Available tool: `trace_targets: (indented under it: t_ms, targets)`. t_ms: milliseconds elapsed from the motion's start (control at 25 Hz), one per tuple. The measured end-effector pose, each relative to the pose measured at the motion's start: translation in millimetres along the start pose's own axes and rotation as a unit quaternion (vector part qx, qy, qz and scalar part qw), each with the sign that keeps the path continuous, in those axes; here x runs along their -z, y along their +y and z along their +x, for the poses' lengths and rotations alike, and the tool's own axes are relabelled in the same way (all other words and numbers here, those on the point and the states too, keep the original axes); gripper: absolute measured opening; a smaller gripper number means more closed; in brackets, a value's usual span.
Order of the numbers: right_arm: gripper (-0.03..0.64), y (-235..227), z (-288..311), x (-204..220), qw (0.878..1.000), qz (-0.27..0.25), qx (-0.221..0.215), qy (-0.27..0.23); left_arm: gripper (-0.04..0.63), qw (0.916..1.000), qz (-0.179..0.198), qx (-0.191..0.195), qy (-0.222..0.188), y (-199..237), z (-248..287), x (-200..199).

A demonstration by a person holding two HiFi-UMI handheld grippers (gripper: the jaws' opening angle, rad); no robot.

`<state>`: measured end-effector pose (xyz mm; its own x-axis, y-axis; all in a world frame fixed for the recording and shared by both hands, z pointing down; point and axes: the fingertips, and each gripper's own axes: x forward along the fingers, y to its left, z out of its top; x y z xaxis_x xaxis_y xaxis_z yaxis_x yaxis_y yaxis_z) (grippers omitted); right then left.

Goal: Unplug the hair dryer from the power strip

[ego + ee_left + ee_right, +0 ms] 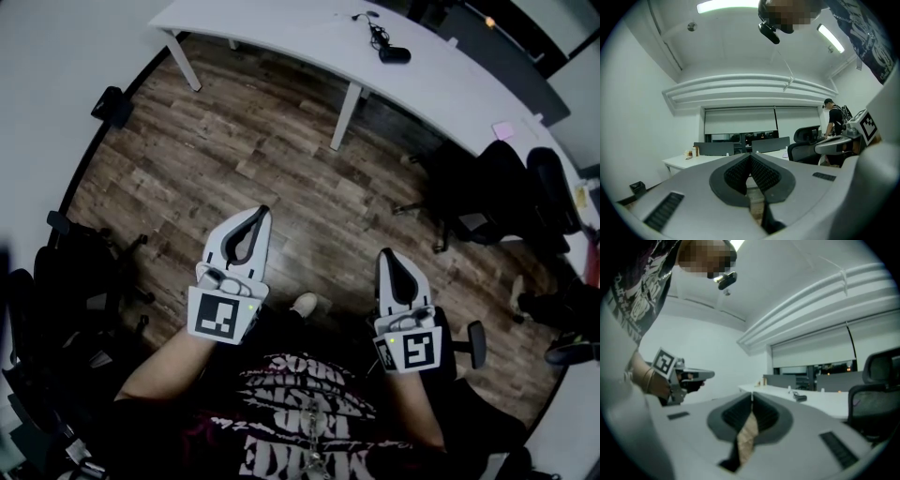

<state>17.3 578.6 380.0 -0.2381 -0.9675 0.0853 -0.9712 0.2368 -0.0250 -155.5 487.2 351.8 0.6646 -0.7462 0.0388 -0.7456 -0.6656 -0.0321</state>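
Holding the left claw (260, 212) and the right claw (385, 254) level over the wooden floor (281, 159), both pressed fully closed on nothing. Look to the upper middle of the head view for the probable hair dryer (395, 54), a dark lump with its cord (375, 28) on the white worktop (281, 26), well apart from both claws. Cannot make out the power strip. Best to close in first, find the plug, then open one claw for it and brace the strip with the other before pulling straight out.
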Motion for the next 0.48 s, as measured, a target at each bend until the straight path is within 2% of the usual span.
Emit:
trace_targets:
  t_ms: [200,480]
  targets:
    - [0.035,-3,3,-11,1.0,-0.002,-0.006,-0.014,0.028,0.9999,0.0,-0.005,-0.014,-2,2,-10]
    - [0.035,-6,18,-5,1.0,0.012,0.0,-0.007,0.028,0.9999,0.0,-0.007,-0.009,14,8,-5]
